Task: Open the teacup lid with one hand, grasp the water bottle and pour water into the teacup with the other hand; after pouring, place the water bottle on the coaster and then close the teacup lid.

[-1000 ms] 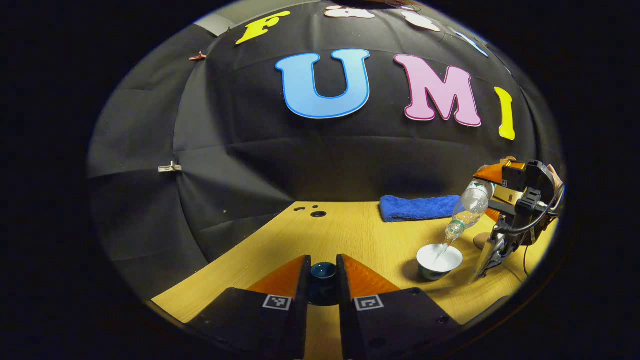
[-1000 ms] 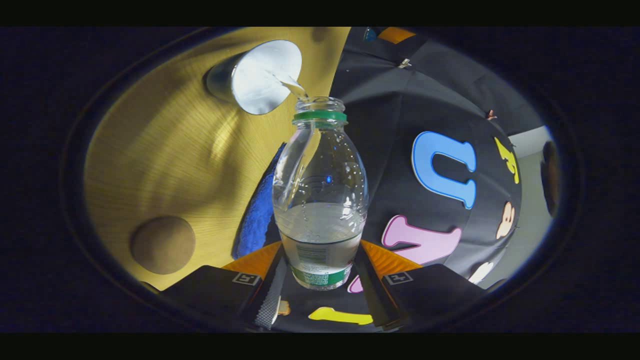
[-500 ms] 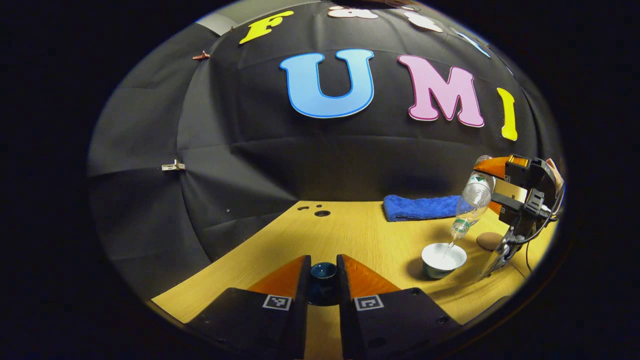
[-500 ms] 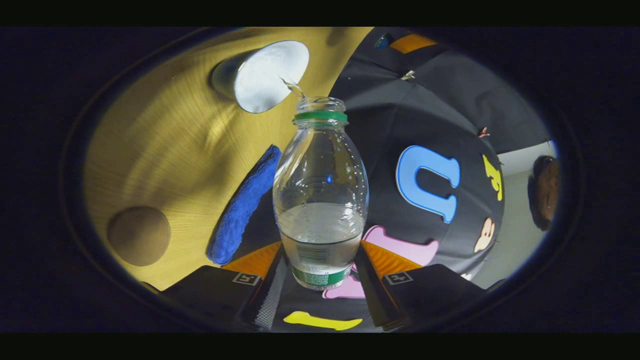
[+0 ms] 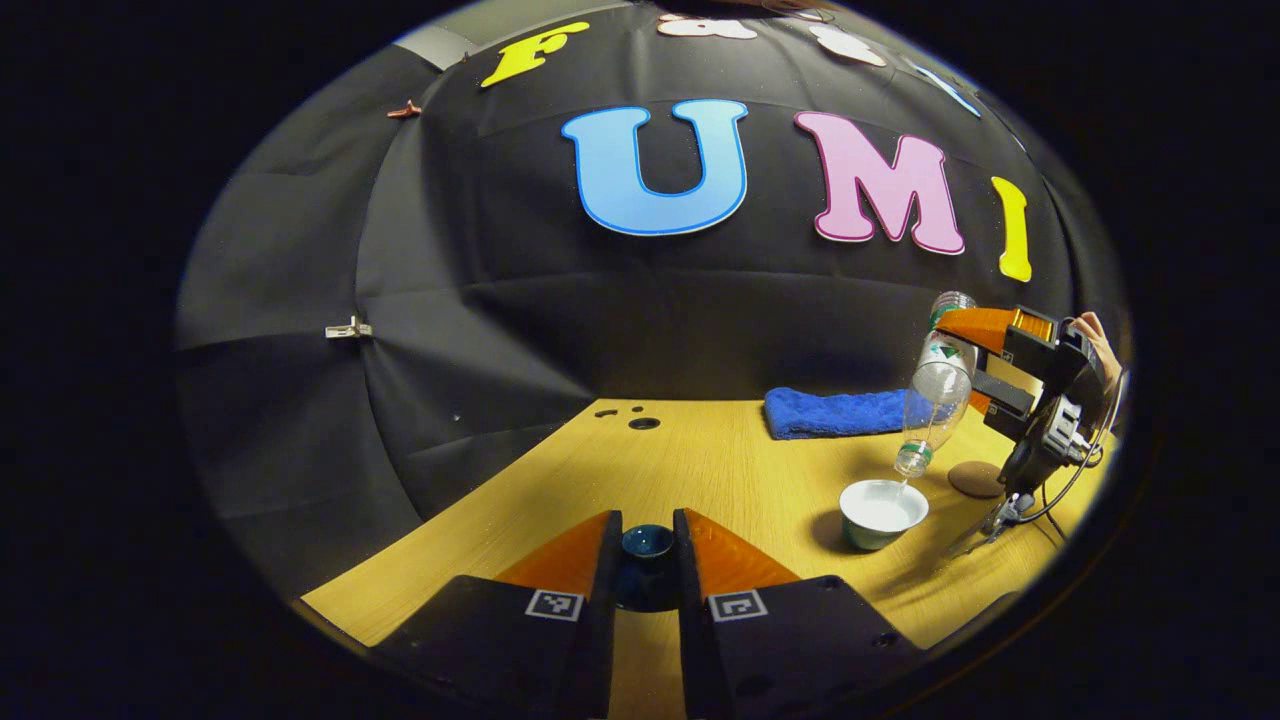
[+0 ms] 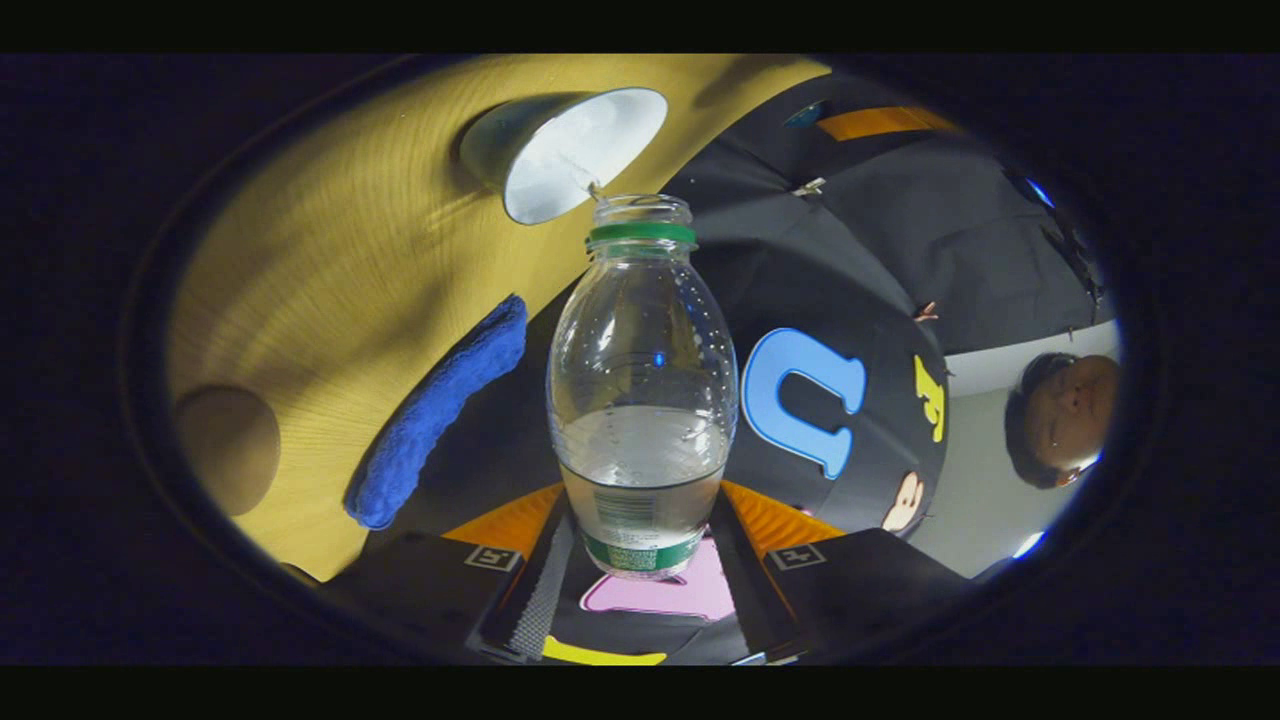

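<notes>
Wooden table point(image 5: 700, 470), right tool point(image 6: 640, 560) clamping water bottle point(image 6: 640, 400) mouth-down over teacup point(image 5: 882, 512), left tool point(image 5: 647, 590) clamping lid point(image 5: 647, 545)

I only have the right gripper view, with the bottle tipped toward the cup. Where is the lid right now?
Observer: The lid is clamped between the fingers of the left gripper, well away from the teacup.
Operator: From my angle I can't judge height. Is the bottle mouth touching the rim?
Observer: No. In the left gripper view the water bottle tilts neck down with its mouth a little above the rim, and a gap shows between them.
</notes>
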Motion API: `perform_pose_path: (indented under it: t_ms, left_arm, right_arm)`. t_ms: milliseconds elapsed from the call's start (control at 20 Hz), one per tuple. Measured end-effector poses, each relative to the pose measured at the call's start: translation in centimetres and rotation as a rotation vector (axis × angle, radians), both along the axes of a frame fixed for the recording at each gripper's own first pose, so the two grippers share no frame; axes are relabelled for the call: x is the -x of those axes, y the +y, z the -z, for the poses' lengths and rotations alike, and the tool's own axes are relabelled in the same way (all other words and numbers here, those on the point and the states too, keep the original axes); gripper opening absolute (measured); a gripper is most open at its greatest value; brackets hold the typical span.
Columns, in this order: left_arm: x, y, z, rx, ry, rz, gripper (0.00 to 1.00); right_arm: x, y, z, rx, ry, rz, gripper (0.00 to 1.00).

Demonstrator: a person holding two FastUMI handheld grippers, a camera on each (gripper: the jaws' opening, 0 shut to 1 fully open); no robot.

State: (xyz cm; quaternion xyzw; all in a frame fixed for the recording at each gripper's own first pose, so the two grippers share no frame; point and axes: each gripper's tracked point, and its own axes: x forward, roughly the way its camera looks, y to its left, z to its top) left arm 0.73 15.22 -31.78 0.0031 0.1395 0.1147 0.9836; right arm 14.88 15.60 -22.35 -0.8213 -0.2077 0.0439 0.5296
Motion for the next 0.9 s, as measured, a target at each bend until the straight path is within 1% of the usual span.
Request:
perform_pose_path:
  t_ms: [150,200,250,300,350,400,450,500,550,600,700,750,800,850,900]
  left_arm:
    - [0.4,-0.1,-0.2,0.007,-0.004,-0.003,0.27]
    - [0.4,-0.2,0.0,0.01,-0.004,-0.003,0.31]
    - [0.4,-0.2,-0.1,0.011,-0.004,-0.003,0.31]
    - [0.5,-0.2,-0.2,0.011,-0.005,-0.004,0.28]
    - [0.5,-0.3,-0.3,0.011,-0.008,-0.004,0.28]
    - [0.6,-0.3,-0.4,0.012,-0.009,-0.005,0.27]
    - [0.6,-0.3,-0.5,0.011,-0.012,-0.006,0.31]
    - [0.5,-0.4,-0.6,0.01,-0.014,-0.007,0.28]
    - [0.4,-0.4,-0.7,0.01,-0.015,-0.007,0.27]
    - [0.6,-0.4,-0.8,0.01,-0.016,-0.009,0.31]
    - [0.5,-0.6,-0.9,0.013,-0.019,-0.012,0.31]
    - [0.5,-0.7,-1.0,0.015,-0.019,-0.012,0.27]
    - [0.5,-0.9,-1.0,0.016,-0.02,-0.014,0.31]
    - [0.4,-1.0,-1.1,0.017,-0.02,-0.013,0.31]
    - [0.3,-1.2,-1.2,0.018,-0.021,-0.013,0.31]
  right_arm:
    - [0.1,0.0,0.0,0.01,-0.004,-0.009,0.74]
    - [0.1,0.0,0.0,0.008,0.0,-0.007,0.74]
    - [0.0,-0.1,0.2,-0.003,0.015,-0.003,0.74]
    - [-0.1,-0.2,0.8,-0.024,0.042,0.007,0.74]
    - [-0.2,-0.6,1.4,-0.064,0.086,0.023,0.74]
    - [-0.3,-1.1,2.1,-0.112,0.128,0.045,0.74]
    - [-0.2,-1.4,2.7,-0.167,0.17,0.07,0.72]
    - [0.0,-1.5,3.3,-0.23,0.216,0.091,0.72]
    - [0.2,-1.4,3.7,-0.308,0.268,0.108,0.77]
    - [0.1,-0.9,3.5,-0.387,0.326,0.124,0.74]
    - [0.6,-0.8,4.3,-0.543,0.442,0.151,0.73]
    - [0.9,-0.6,4.9,-0.616,0.496,0.164,0.75]
    - [1.2,-0.7,5.4,-0.682,0.546,0.178,0.75]
    - [1.6,-0.6,5.8,-0.746,0.597,0.19,0.73]
    - [2.0,-0.6,6.3,-0.814,0.647,0.198,0.75]
